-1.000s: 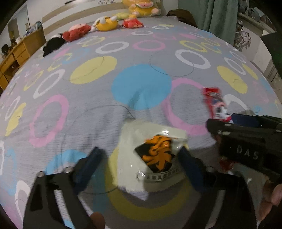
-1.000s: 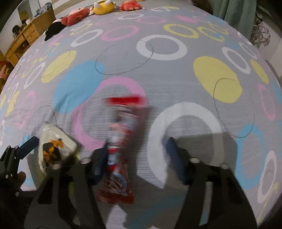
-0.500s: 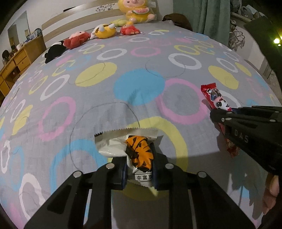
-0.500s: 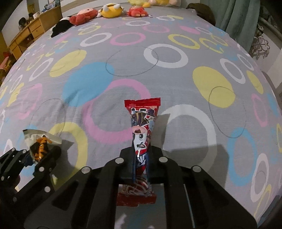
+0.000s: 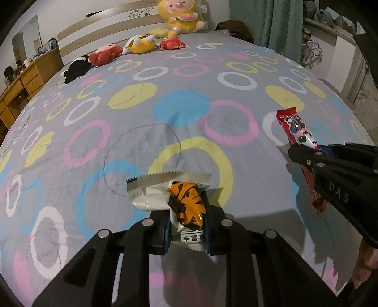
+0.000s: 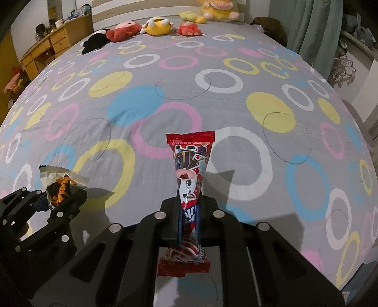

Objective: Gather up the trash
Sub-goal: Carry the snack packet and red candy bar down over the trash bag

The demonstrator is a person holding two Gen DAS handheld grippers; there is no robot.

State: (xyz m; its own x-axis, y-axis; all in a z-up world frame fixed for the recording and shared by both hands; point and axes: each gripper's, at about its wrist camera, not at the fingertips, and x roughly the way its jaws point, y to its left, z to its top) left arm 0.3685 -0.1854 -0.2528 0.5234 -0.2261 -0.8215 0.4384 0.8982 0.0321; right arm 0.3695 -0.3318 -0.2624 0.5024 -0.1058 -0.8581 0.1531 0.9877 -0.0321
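Note:
My left gripper (image 5: 186, 222) is shut on a white snack wrapper with an orange tiger print (image 5: 184, 200) and holds it above the bed. That wrapper also shows in the right wrist view (image 6: 59, 184), in the left gripper (image 6: 54, 203). My right gripper (image 6: 189, 212) is shut on a long red candy wrapper (image 6: 191, 170), held clear of the bedspread. The red wrapper (image 5: 297, 132) also shows at the right of the left wrist view, in the right gripper (image 5: 314, 153).
A grey bedspread with coloured rings (image 5: 165, 106) fills both views. Several plush toys (image 5: 139, 44) lie along the headboard. A wooden dresser (image 5: 21, 82) stands at the far left. A green curtain (image 5: 271, 21) hangs at the far right.
Both grippers closed on their wrappers, the left on the tiger wrapper and the right on the red one, and lifted them off the bedspread.

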